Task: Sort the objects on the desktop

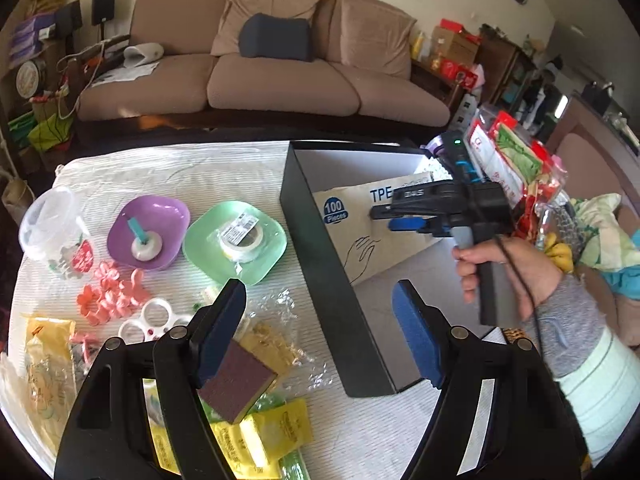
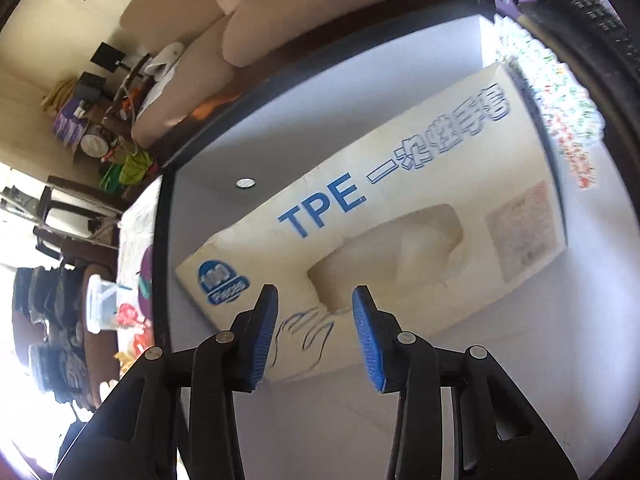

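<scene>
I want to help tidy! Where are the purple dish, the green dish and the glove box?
purple dish (image 1: 164, 216), left wrist view, on its bare right rim.
green dish (image 1: 200, 242), left wrist view, on its bare left side.
glove box (image 2: 400, 208), right wrist view, on its printed top.

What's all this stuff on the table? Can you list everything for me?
Black box: one, open, right side of table.
Glove carton: one, white with blue print, inside the box.
Purple dish: one, holds a small white roll.
Green dish: one, holds white tape.
Clear jar: one, far left.
Pink flower clips: a cluster, left.
Sponge: one, brown and yellow, near edge.
Yellow packets: several, near edge.
Left gripper: open, empty.
Right gripper: open, over the carton.
</scene>
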Available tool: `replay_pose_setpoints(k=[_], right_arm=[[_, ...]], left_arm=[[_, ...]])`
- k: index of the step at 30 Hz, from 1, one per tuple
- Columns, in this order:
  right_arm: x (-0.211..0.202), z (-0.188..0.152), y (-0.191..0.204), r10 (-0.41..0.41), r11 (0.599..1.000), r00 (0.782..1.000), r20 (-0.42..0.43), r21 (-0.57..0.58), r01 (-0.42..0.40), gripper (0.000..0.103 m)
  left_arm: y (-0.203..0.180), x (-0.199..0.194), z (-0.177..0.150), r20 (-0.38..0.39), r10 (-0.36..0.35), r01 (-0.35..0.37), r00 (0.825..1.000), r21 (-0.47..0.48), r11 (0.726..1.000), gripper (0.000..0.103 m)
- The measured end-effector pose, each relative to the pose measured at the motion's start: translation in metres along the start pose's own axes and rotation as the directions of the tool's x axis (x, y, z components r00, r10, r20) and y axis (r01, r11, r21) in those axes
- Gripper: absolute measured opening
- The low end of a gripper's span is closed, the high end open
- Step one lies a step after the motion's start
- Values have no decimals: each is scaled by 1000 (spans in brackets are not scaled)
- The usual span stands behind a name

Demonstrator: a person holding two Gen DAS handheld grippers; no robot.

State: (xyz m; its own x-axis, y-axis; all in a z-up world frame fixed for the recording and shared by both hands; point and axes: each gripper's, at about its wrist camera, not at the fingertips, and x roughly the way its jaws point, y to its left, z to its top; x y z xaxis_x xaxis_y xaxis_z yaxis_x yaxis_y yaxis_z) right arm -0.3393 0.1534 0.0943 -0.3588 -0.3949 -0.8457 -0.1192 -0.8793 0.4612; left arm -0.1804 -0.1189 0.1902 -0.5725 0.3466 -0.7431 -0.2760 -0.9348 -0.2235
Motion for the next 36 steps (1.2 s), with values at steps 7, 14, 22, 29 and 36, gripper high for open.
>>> replay_pose_setpoints(k=[7,14,22,29,36], right_arm=[[22,34,-9,-95,993,995,40,75,92,40],[22,46,-24,-111,991,993,33,74,108,42],[2,-6,27,-286,816,953,-98,-547,188,55],[45,-16,11,-341,867,902,-266,-460,192,55],[52,9,4,-262,934,933,-247,-310,180,55]], left_arm=[[-10,43,35,-9,26,-25,1000,22,999,74],[-21,59,51,-20,-3,4,1000,22,1000,74],[-1,53,41,-37,-13,12,999,-37,999,74],[9,48,36,-46,0,-3,999,-59,998,74],[9,51,33,-41,-23,20,999,-68,997,74]])
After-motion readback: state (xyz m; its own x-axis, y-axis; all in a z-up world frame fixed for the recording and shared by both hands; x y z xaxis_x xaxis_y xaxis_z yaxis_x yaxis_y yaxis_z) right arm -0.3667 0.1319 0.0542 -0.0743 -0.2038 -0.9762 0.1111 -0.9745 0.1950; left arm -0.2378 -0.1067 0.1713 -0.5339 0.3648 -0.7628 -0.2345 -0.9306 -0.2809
